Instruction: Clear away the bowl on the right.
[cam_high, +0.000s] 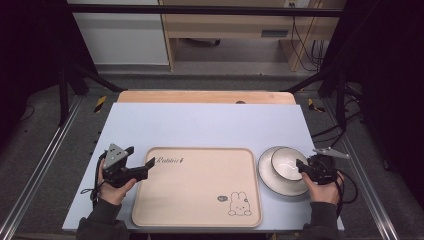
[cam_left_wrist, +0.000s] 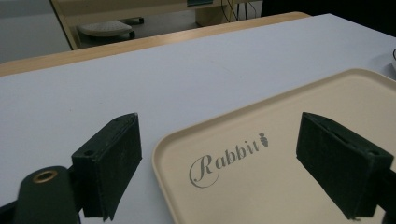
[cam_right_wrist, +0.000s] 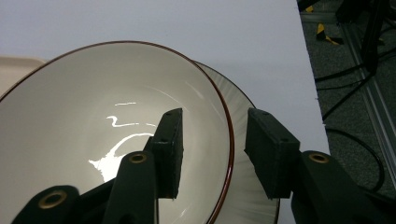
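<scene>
While the bowl (cam_right_wrist: 107, 140) sits on a plate (cam_right_wrist: 254, 186) near the table's right edge, much of the plate is hidden beneath it, and the right gripper view cuts both off at the bottom. The pale blue table (cam_high: 200, 125) stands over grey floor, with wooden furniture beyond its far edge. A beige tray (cam_high: 200, 192) lies at the near edge, long axis left to right, its "Rabbit" lettering at the far left corner. The left gripper (cam_high: 140, 159) is spread wide astride that corner. The right gripper (cam_right_wrist: 212, 154) straddles the bowl's rim, jaws apart, not pressing it.
</scene>
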